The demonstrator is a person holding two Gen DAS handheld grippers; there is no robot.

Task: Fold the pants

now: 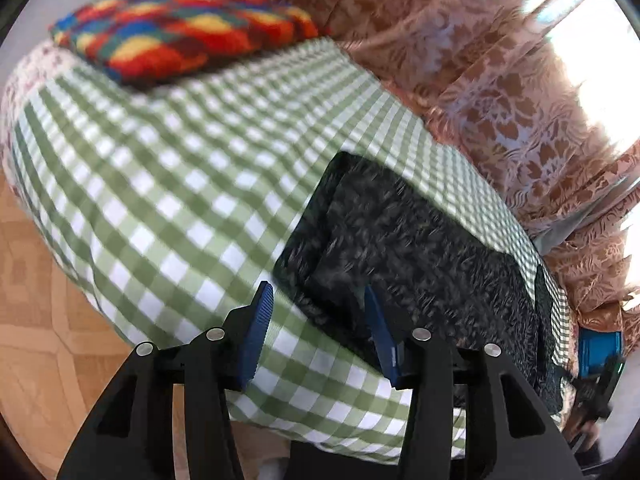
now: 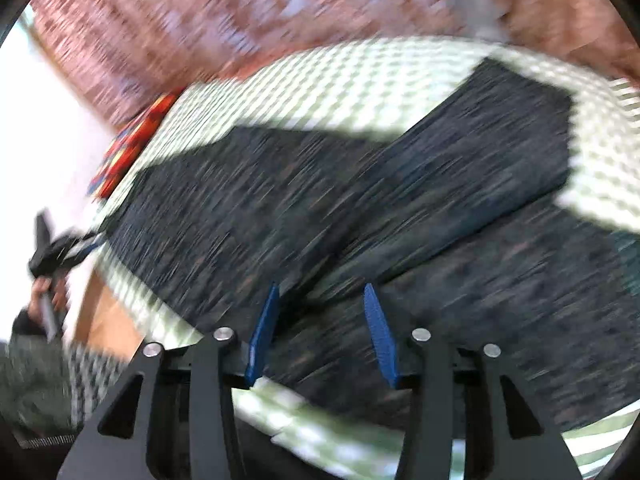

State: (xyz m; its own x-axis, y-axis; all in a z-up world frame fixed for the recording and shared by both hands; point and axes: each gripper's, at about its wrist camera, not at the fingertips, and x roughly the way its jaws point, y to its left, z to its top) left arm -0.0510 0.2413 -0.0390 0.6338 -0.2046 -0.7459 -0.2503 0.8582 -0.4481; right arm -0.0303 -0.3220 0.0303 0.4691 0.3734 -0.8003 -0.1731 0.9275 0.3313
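Note:
The dark speckled pants (image 1: pixel 404 240) lie on a bed with a green-and-white checked sheet (image 1: pixel 168 168). My left gripper (image 1: pixel 318 300) is open and empty, hovering over the near edge of the pants' end. In the right wrist view, blurred by motion, the pants (image 2: pixel 360 200) spread across the bed with one part lying over another. My right gripper (image 2: pixel 320 300) is open and empty just above the dark cloth. The right gripper also shows at the far right of the left wrist view (image 1: pixel 600 384), and the left gripper at the left of the right wrist view (image 2: pixel 52 252).
A bright multicoloured knitted cushion (image 1: pixel 180 28) lies at the far end of the bed. Brown patterned curtains (image 1: pixel 500 92) hang along the far side with bright window light. Tan patterned floor (image 1: pixel 36 320) lies beside the bed.

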